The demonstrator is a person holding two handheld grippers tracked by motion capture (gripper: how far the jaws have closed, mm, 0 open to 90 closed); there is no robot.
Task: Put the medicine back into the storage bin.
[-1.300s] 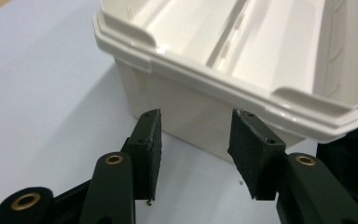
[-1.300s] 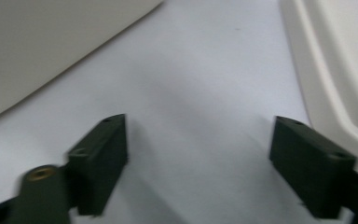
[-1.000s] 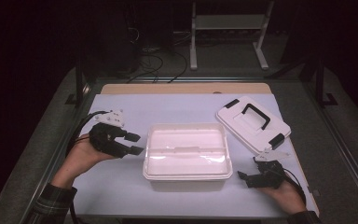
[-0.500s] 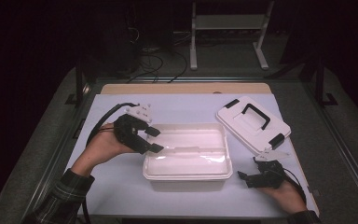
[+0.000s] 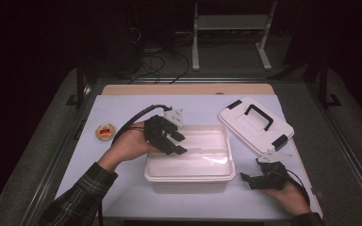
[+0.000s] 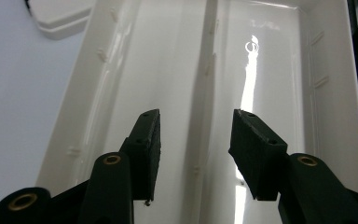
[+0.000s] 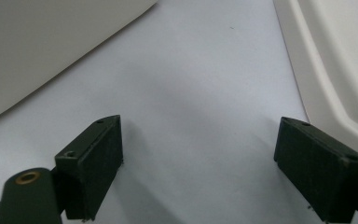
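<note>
An open white plastic bin [image 5: 202, 162] sits mid-table, its inside bare and glossy [image 6: 261, 70]. Its white lid [image 5: 257, 125] with a black handle lies flat at the right. My left gripper [image 5: 181, 143] hovers over the bin's left end, pointing into it. Its jaws [image 6: 193, 140] have just been closing but stand apart with nothing between them. My right gripper [image 5: 250, 175] rests low on the table right of the bin. Its jaws [image 7: 198, 158] are wide open over bare tabletop, with the bin wall [image 7: 51, 46] on one side and the lid [image 7: 335, 60] on the other.
A small round yellow thing with a red middle [image 5: 105, 132] lies on the pale table cover [image 5: 122, 108] to the left of the bin. A wooden strip [image 5: 184, 89] edges the table's far side. Dark floor, cables and a white stand lie beyond.
My left hand has carried its gripper rightward from beside the bin's left end to over the bin. The small round thing now shows at the left. The right hand has not moved.
</note>
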